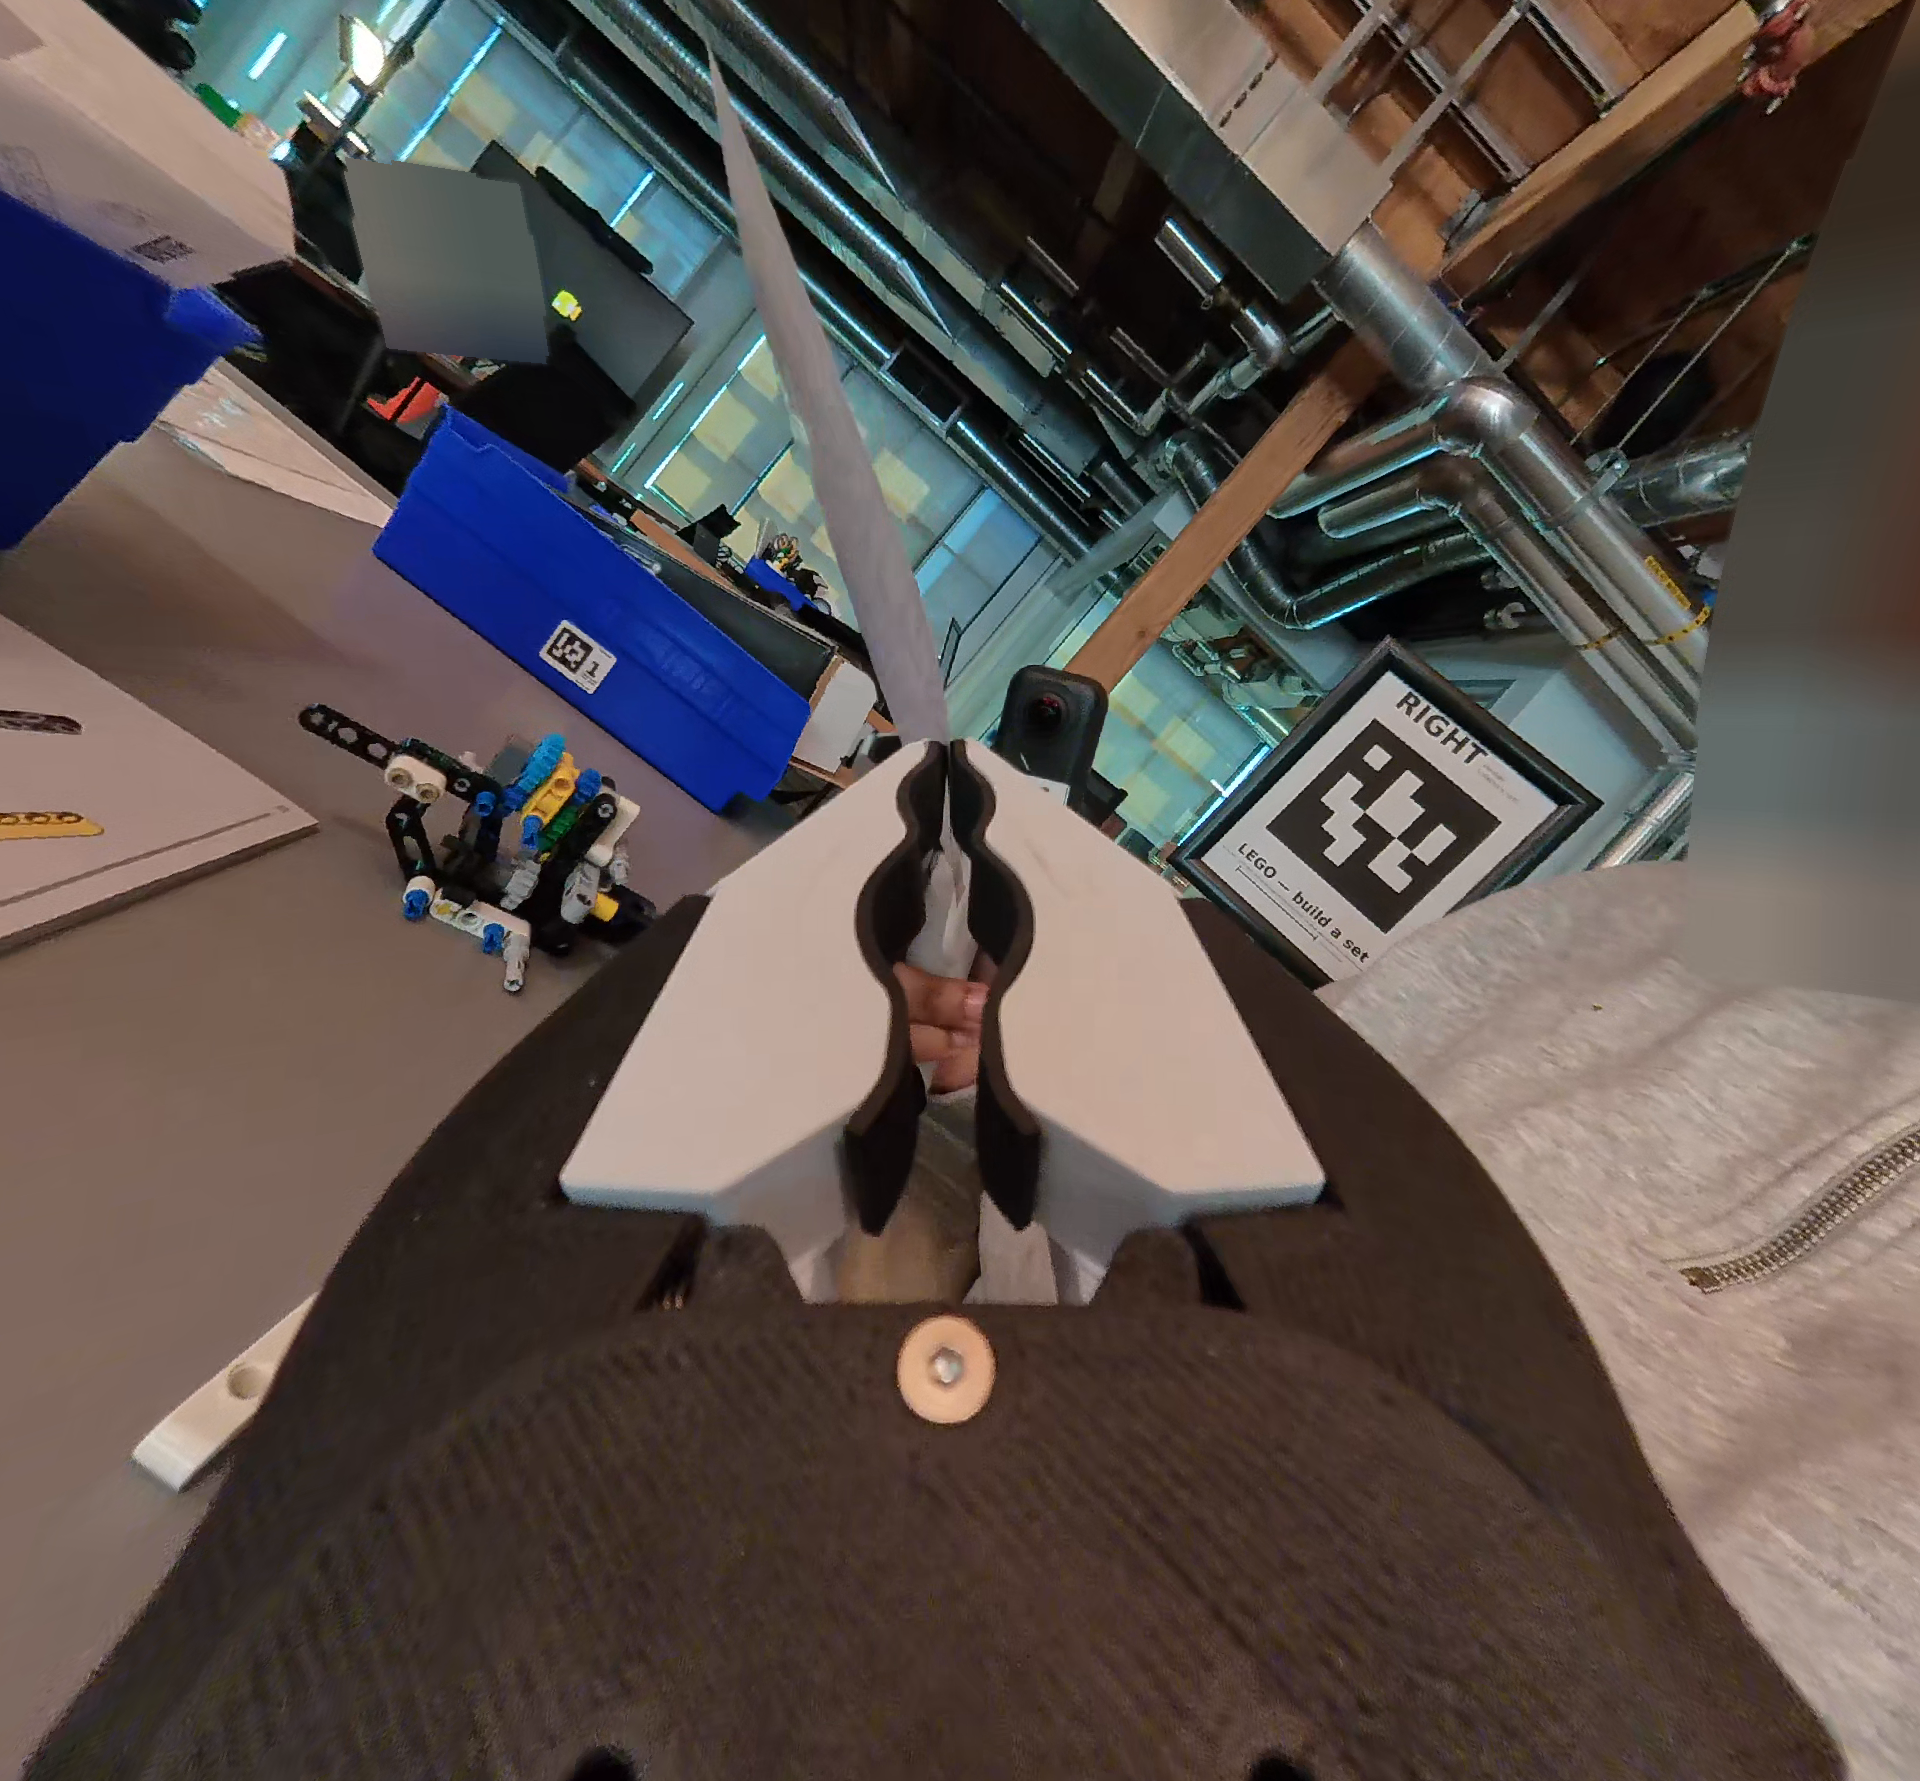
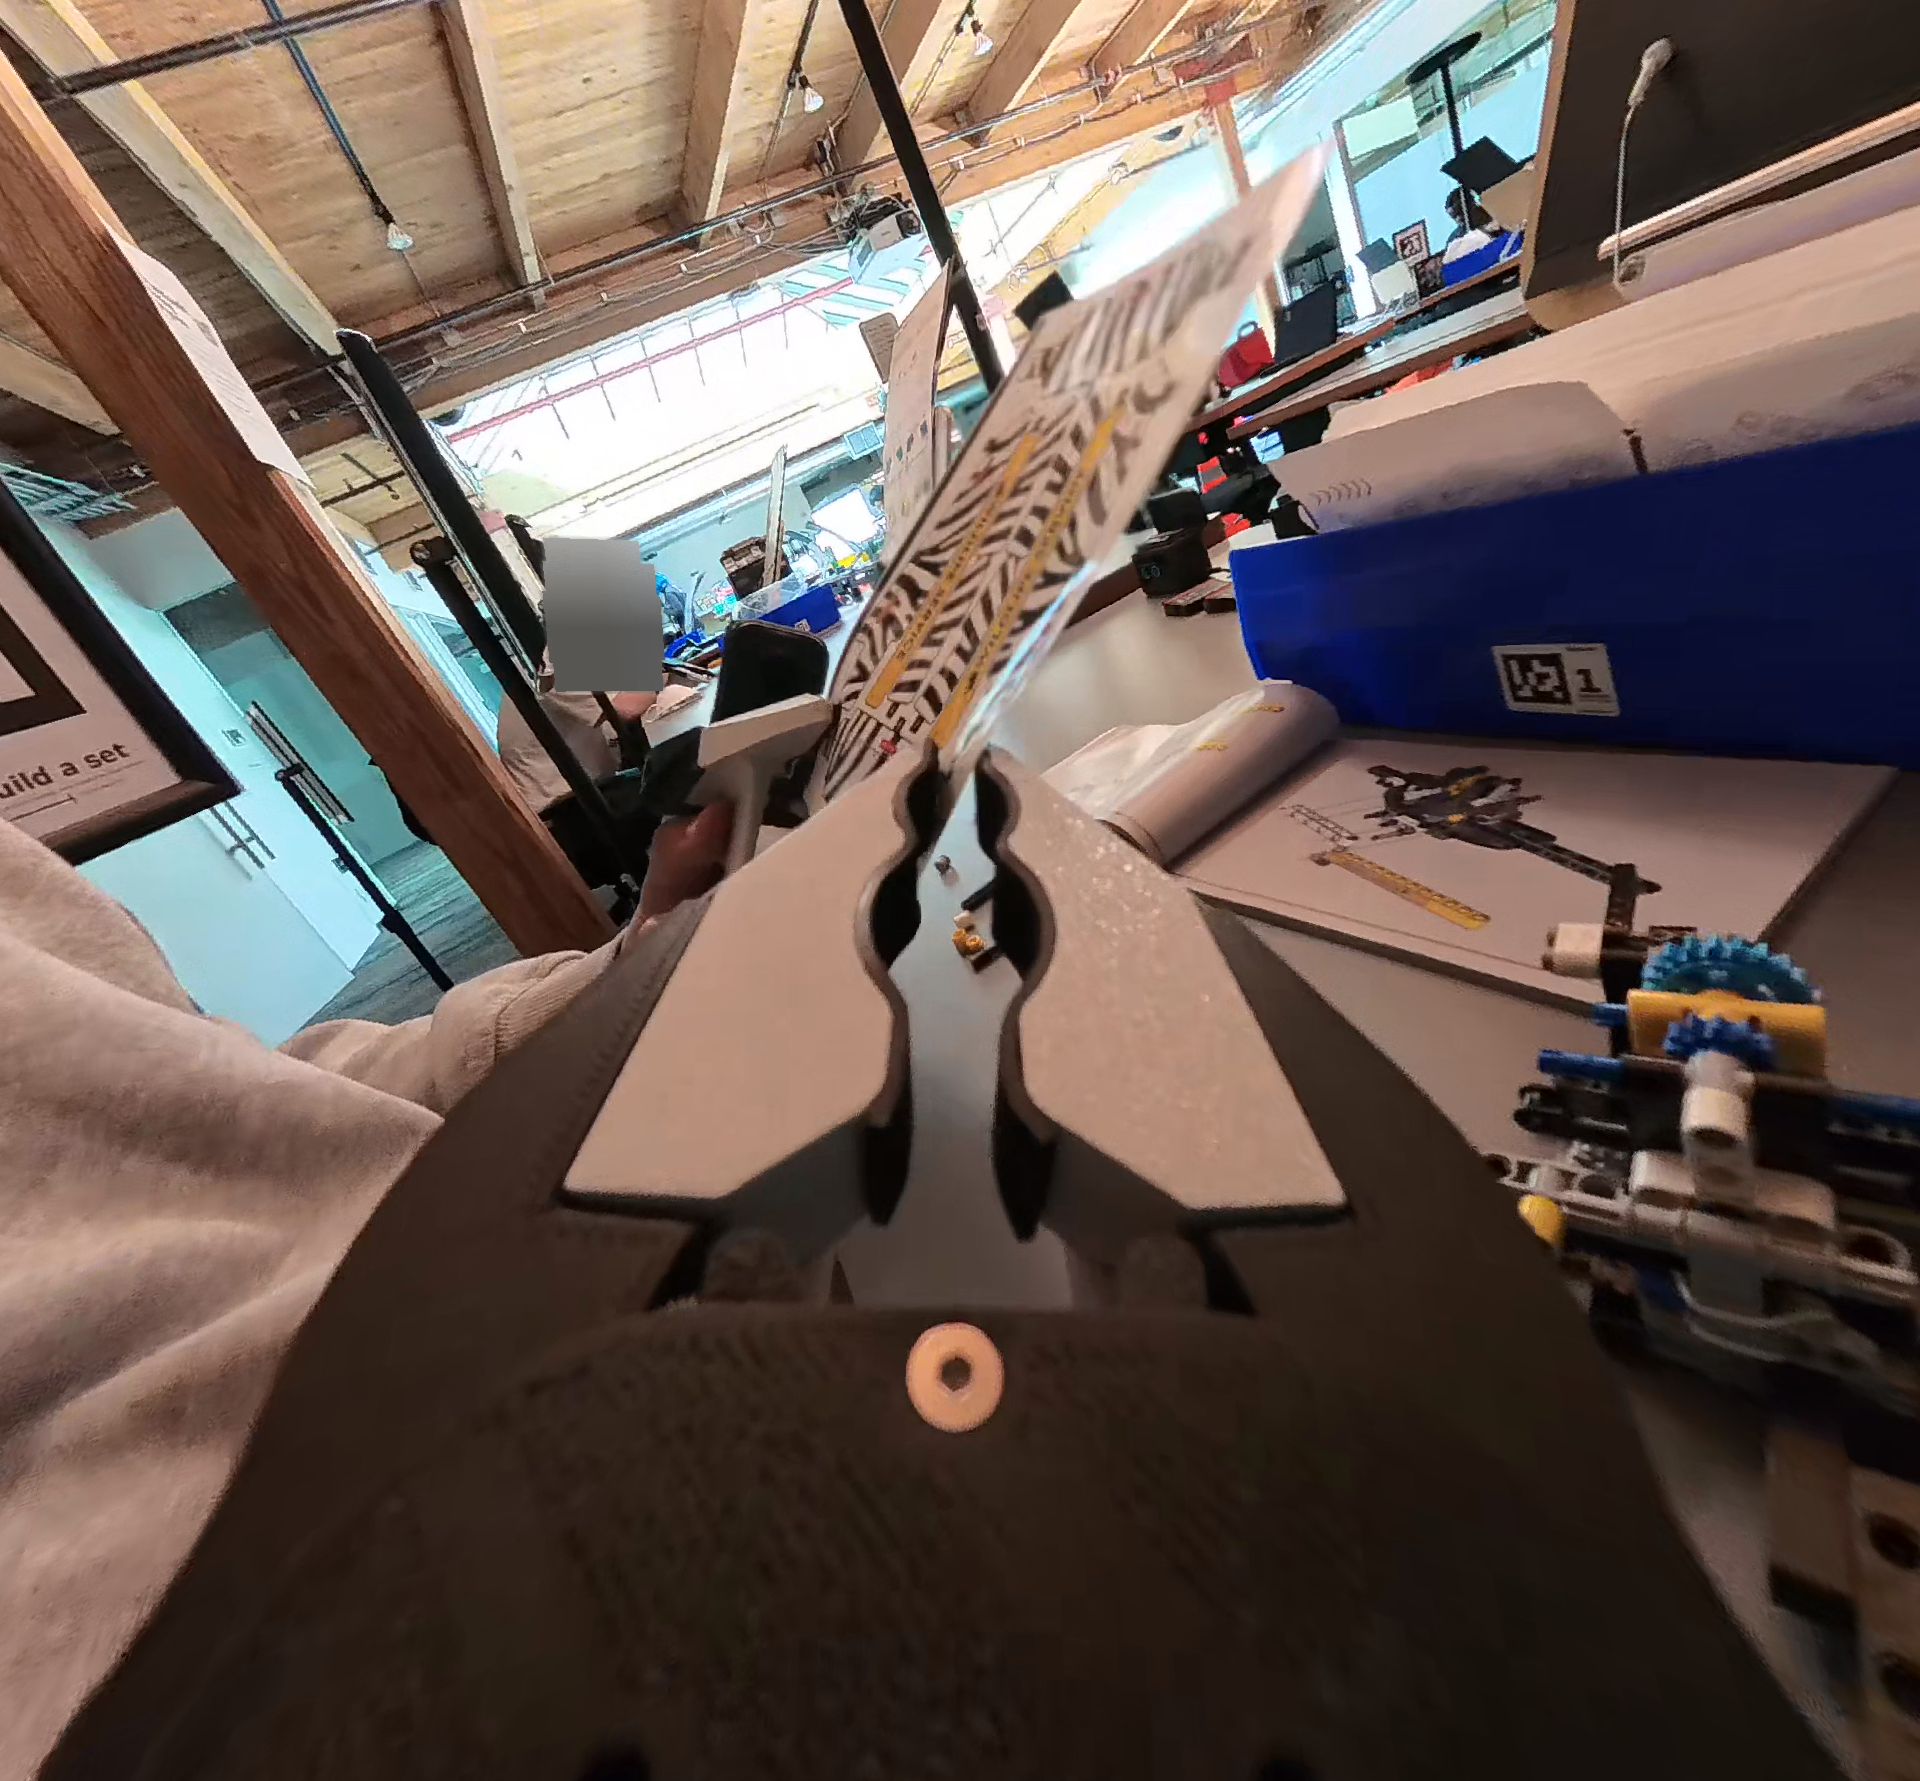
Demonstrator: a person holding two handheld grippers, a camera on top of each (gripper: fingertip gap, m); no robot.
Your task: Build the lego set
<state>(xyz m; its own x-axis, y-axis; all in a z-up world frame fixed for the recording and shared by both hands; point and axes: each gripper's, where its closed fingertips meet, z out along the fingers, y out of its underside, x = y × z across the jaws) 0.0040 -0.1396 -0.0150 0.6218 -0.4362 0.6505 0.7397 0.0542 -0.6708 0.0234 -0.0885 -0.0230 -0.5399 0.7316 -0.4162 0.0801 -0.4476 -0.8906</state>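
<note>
Striped black-and-yellow sticker sheet (image 2: 1049,495) stands pinched at both tips: left gripper (image 1: 948,752) and right gripper (image 2: 956,767) clamp its lower edge. Peeling needs steady tension; the lego model (image 1: 509,843) waits left, beyond.

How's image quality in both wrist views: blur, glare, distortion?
Left wrist view: strong fisheye bend at the edges; the thin pale sheet seen edge-on in the left gripper is soft, while the small multicoloured lego assembly on the grey table is fairly sharp. Right wrist view: bright windows blow out behind; the black-and-yellow striped sticker sheet in the right gripper is motion-blurred; the near lego model is out of focus.
</note>
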